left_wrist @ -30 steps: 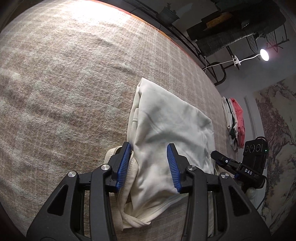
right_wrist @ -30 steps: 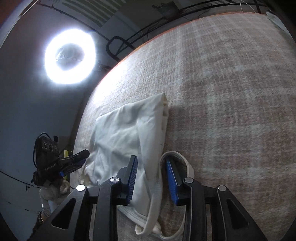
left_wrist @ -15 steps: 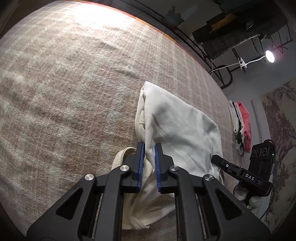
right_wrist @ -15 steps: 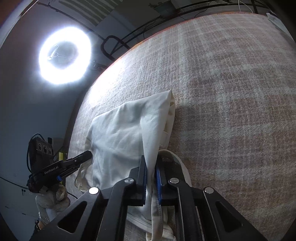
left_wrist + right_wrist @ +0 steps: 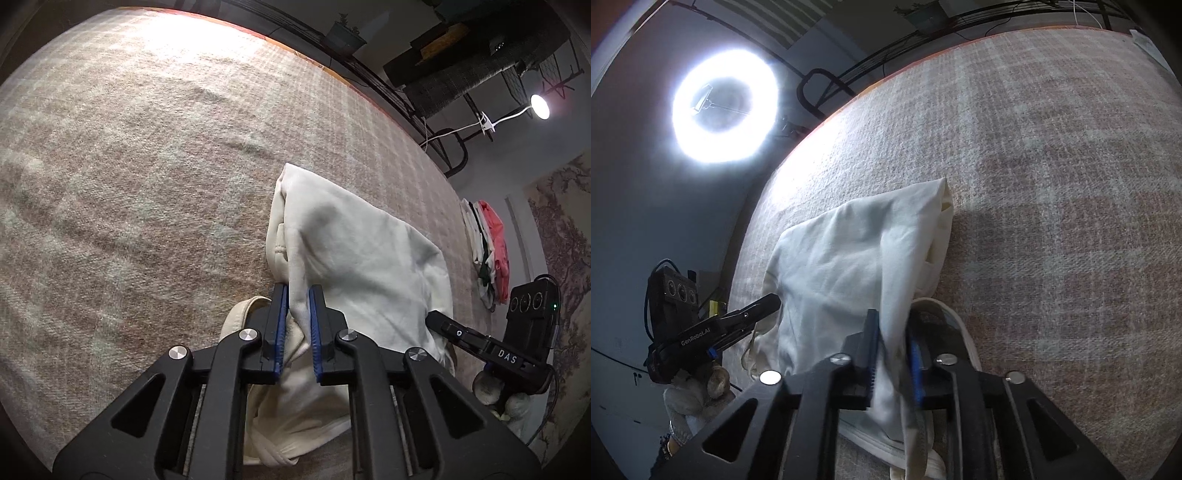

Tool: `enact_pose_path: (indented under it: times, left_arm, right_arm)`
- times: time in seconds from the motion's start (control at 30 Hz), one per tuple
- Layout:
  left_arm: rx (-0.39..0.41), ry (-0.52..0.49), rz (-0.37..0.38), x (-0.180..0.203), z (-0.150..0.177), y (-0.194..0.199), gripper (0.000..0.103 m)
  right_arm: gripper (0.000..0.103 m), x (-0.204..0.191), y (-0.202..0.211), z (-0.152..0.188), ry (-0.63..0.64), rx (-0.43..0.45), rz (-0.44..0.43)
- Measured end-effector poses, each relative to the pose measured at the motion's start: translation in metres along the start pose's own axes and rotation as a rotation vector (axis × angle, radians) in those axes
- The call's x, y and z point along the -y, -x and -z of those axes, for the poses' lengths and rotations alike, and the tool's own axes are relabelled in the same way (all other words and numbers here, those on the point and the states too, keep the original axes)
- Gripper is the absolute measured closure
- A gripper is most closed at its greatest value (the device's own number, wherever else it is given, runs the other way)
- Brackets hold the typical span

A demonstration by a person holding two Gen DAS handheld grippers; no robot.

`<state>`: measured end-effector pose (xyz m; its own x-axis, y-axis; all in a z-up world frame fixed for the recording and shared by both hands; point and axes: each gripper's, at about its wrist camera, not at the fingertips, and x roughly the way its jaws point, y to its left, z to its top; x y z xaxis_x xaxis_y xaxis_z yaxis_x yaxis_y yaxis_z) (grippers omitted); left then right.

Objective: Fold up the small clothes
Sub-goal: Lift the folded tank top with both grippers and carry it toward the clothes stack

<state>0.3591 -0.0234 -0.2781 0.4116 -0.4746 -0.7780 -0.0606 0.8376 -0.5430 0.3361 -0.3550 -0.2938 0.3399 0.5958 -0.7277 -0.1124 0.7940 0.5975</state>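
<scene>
A cream-white folded garment lies on the plaid blanket-covered surface. My left gripper is shut on the garment's near edge and lifts a ridge of cloth between its blue pads. My right gripper is shut on the opposite near edge of the same garment, also raising the cloth. Each gripper shows in the other's view: the right one at the lower right, the left one at the lower left. The garment's ribbed hem droops below the left jaws.
A pile of other clothes, white and coral, lies at the blanket's far right edge. A ring light shines beyond the left edge in the right wrist view. A lamp and dark shelving stand behind the surface.
Both grippers went from open around the garment's near edges to shut on them, and they have lifted the cloth up off the blanket.
</scene>
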Motion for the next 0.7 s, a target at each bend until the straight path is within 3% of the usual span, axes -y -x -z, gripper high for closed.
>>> enact_pose_path:
  times: [0.2,0.53,0.7]
  left_arm:
    - [0.069,-0.057,0.001,0.021,-0.001,0.022,0.094]
    - [0.106,-0.078,0.04,0.04,0.002,0.049,0.095]
    - [0.135,-0.141,0.047,0.071,0.005,0.06,0.095]
  right_arm:
    - [0.099,-0.024,0.011,0.0,0.076,0.043,0.07]
    - [0.1,-0.046,0.045,-0.002,0.115,0.133,0.08]
    - [0.1,-0.05,0.063,-0.001,0.129,0.165,0.094]
